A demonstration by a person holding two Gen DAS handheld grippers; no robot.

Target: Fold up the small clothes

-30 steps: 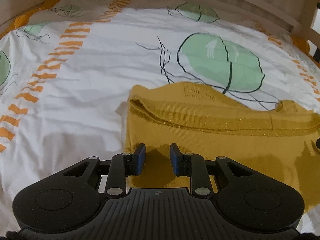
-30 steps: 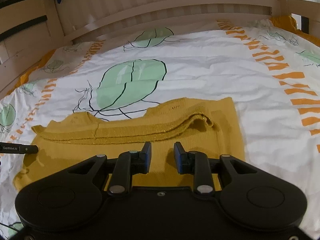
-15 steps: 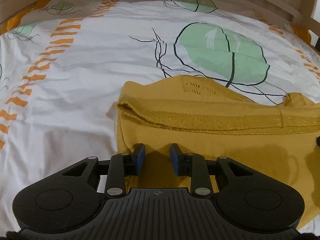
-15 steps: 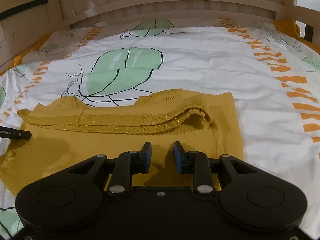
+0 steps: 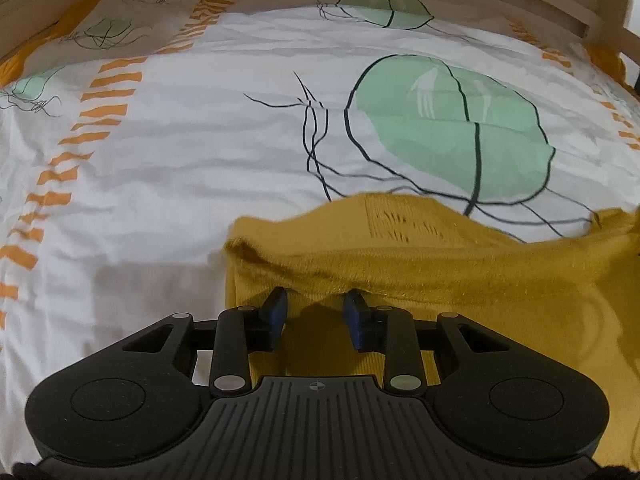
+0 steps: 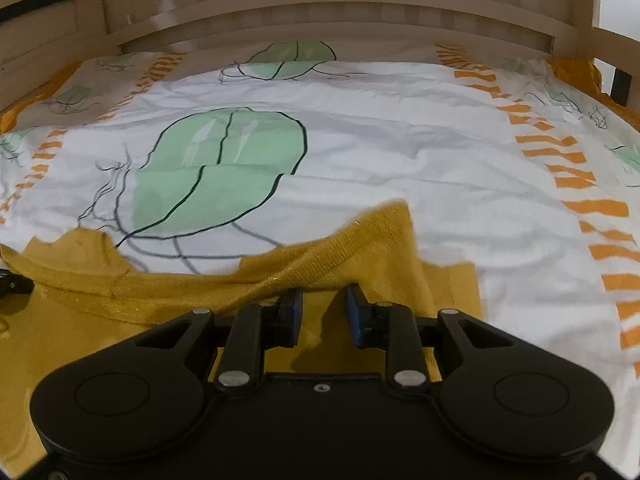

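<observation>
A mustard-yellow knit top (image 5: 460,280) lies on the bed, its far part folded toward me into a thick ridge. My left gripper (image 5: 316,308) is open, its blue fingertips (image 5: 276,304) at the ridge's near edge by the garment's left end. In the right wrist view the same top (image 6: 360,252) has its right corner bunched up. My right gripper (image 6: 323,306) is open, its fingertips (image 6: 294,304) at the foot of that raised fold. Neither gripper holds cloth.
The bed sheet (image 5: 200,160) is white with green leaf prints and orange dashed stripes. A wooden slatted rail (image 6: 320,12) runs along the far side. The left gripper's tip (image 6: 12,284) shows at the left edge of the right wrist view.
Both grippers have moved forward over the top, reaching the folded ridge. The right end of the fold now stands bunched higher. Both have stayed open.
</observation>
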